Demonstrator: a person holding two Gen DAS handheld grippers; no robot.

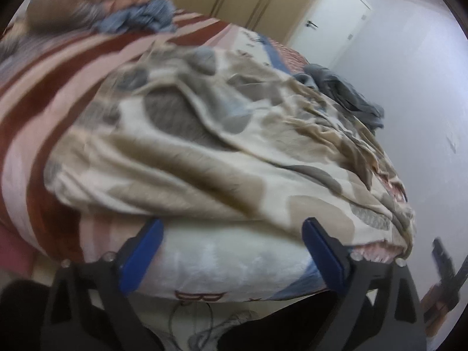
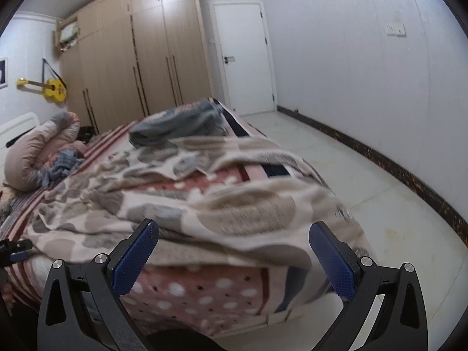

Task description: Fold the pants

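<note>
The pants (image 1: 204,152) are cream with grey and beige patches and lie crumpled across the bed. Their near edge lies just beyond my left gripper (image 1: 232,222), which stands open with its blue pads on either side of the white bed edge and no cloth pinched. In the right wrist view the pants (image 2: 175,204) spread over the pink dotted bedding (image 2: 204,292). My right gripper (image 2: 234,223) stands open over their near hem at the bed's corner, holding nothing. The left wrist view is blurred.
A grey-blue garment (image 2: 181,125) lies heaped at the bed's far end, and another blue one (image 2: 64,161) lies by a rolled quilt (image 2: 38,152). A wardrobe (image 2: 131,58) and a white door (image 2: 245,58) stand behind. Tiled floor (image 2: 380,204) runs along the bed's right side.
</note>
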